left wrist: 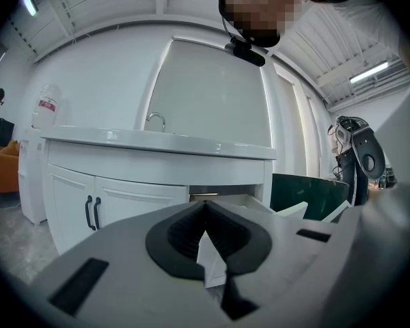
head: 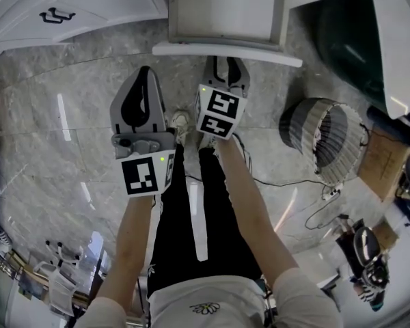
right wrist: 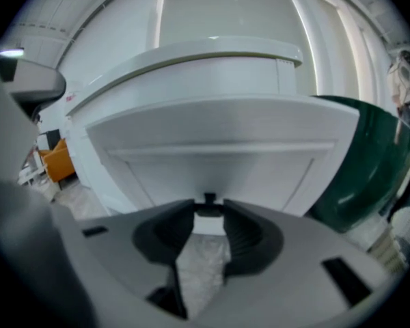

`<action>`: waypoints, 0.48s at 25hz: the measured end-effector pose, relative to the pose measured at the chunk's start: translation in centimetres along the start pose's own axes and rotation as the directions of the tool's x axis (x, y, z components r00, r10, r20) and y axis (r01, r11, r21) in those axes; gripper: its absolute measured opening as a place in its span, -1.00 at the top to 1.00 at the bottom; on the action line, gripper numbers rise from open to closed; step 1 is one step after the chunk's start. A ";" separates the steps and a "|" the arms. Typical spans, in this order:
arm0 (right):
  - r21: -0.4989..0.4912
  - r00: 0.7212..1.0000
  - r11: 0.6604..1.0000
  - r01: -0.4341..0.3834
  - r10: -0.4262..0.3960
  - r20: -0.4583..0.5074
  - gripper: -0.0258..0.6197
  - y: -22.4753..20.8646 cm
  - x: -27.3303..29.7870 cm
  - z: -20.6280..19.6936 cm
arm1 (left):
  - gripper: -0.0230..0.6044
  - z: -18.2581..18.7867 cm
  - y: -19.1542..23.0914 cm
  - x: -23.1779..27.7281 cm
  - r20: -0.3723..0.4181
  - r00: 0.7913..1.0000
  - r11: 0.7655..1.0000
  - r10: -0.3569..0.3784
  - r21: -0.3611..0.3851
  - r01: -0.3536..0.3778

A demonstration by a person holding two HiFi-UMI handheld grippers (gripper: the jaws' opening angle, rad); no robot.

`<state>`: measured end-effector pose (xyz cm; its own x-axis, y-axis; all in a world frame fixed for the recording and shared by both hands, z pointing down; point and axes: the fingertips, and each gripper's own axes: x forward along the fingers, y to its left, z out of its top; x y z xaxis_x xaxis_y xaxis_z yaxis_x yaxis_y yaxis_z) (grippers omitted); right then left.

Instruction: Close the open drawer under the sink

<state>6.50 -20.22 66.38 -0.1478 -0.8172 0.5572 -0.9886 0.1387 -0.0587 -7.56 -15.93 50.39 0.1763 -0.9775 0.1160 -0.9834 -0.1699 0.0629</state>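
Two grippers are in front of the person, and only one is working. At far left the cabinet doors with their black pulls are shut and need nothing. The left gripper hangs back from the cabinet, pointing about level. Its jaws meet at the tips with nothing between them, which suggests it is only being kept clear. The right gripper reaches further in and tilts down, so that its tips sit at the front panel of the drawer. The drawer stands pulled out under the sink, with its pale inside in view from above. In the right gripper view the jaws stand apart and the small black handle lies just between the tips. It is not clear whether the pads touch the handle. This looks like the lining-up for a straight push, centred on the panel so the drawer would run in square.

Right of the drawer stands a dark green tub. Nearer, a round heater sits on the floor with a cable trailing toward the feet. The floor is glossy grey marble, and the walls and ceiling are white panelling.
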 end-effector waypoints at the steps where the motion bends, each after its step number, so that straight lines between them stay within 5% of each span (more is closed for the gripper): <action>1: -0.005 1.000 1.000 0.005 -0.005 0.001 0.47 0.0 0.0 0.0 | 0.86 -0.1 0.1 0.0 -0.002 1.000 1.000 0.001 0.000 -0.001; 12: -0.010 1.000 1.000 0.015 -0.015 0.022 0.47 -0.2 -0.2 0.2 | 0.86 -0.6 0.7 0.2 -0.013 1.000 1.000 0.014 0.001 -0.014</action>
<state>6.76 -20.17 66.11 -0.1333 -0.8312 0.5397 -0.9904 0.1319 -0.0414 -8.17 -16.13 51.04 0.1635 -0.9780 0.1295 -0.9858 -0.1568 0.0599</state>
